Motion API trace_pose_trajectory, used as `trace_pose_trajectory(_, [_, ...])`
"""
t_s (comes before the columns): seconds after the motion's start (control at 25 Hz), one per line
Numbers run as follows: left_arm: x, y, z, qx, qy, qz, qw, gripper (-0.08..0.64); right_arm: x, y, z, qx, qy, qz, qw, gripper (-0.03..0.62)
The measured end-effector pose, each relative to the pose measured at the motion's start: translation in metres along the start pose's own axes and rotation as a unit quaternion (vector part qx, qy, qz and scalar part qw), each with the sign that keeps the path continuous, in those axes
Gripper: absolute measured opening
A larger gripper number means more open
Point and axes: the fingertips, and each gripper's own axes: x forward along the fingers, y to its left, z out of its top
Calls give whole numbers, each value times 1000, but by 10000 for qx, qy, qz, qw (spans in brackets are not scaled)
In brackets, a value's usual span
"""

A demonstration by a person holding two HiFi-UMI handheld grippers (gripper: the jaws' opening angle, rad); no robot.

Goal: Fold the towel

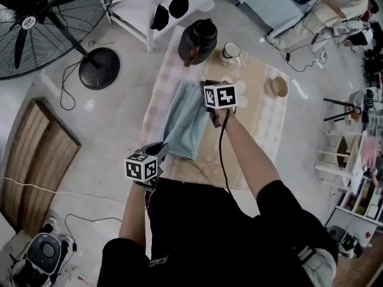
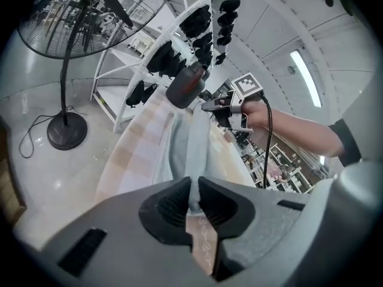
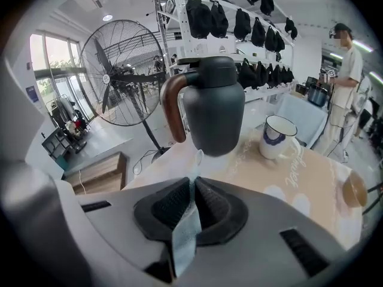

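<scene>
Towel (image 1: 187, 124) ran lengthwise over the beige tablecloth (image 1: 257, 118), one end near the dark jug (image 1: 197, 40) and white mug (image 3: 276, 135) — left gripper (image 2: 192, 190) clamped on its near end, right gripper (image 3: 192, 187) clamped on its far end.

The person is wearing a black short-sleeved top (image 1: 197, 220). The left gripper (image 1: 160, 150) and the right gripper (image 1: 205, 87) are each carrying a white cube (image 1: 142, 167) printed with black square markers. A thin black cable (image 1: 220, 148) is trailing from the right gripper. In the gripper views, both are showing pale grey housings surrounding dark, ribbed pads (image 2: 170, 205).
</scene>
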Motion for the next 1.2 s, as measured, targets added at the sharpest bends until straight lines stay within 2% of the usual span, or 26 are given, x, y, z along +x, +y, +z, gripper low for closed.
trace_pose_trajectory(0.24, [-5, 12, 3, 10, 69, -97, 9999, 40, 15, 14, 7, -153, 36, 52, 9999, 28])
trace_pose_trajectory(0.52, [-5, 25, 4, 117, 277, -76, 9995, 40, 31, 25, 5, -114, 111, 37, 9999, 28])
trace_pose_trajectory(0.6, [-5, 24, 2, 177, 345, -118, 9992, 40, 34, 32, 7, -73, 46, 146, 9999, 28])
trace_pose_trajectory(0.68, [-6, 21, 1, 255, 415, -176, 9987, 40, 34, 43, 16, 83, -212, 427, 9988, 29])
trace_pose_trajectory(0.72, [-6, 21, 1, 307, 456, -188, 9983, 40, 33, 49, 22, 206, -386, 582, 9974, 45])
trace_pose_trajectory(0.8, [-10, 22, 0, 404, 527, -178, 9976, 58, 28, 56, 32, 405, -687, 786, 9937, 136])
trace_pose_trajectory(0.88, [-13, 26, 0, 447, 564, -168, 9973, 120, 21, 59, 34, 408, -845, 834, 9921, 178])
trace_pose_trajectory(1.0, [-19, 32, 3, 462, 554, -188, 9972, 171, 5, 55, 24, 257, -919, 776, 9924, 186])
trace_pose_trajectory(1.12, [-22, 34, 13, 521, 417, -200, 9976, 184, -16, 45, 1, 174, -936, 671, 9932, 186])
trace_pose_trajectory(1.2, [-22, 34, 20, 708, 334, -140, 9968, 186, -31, 42, -21, 73, -943, 637, 9935, 186])
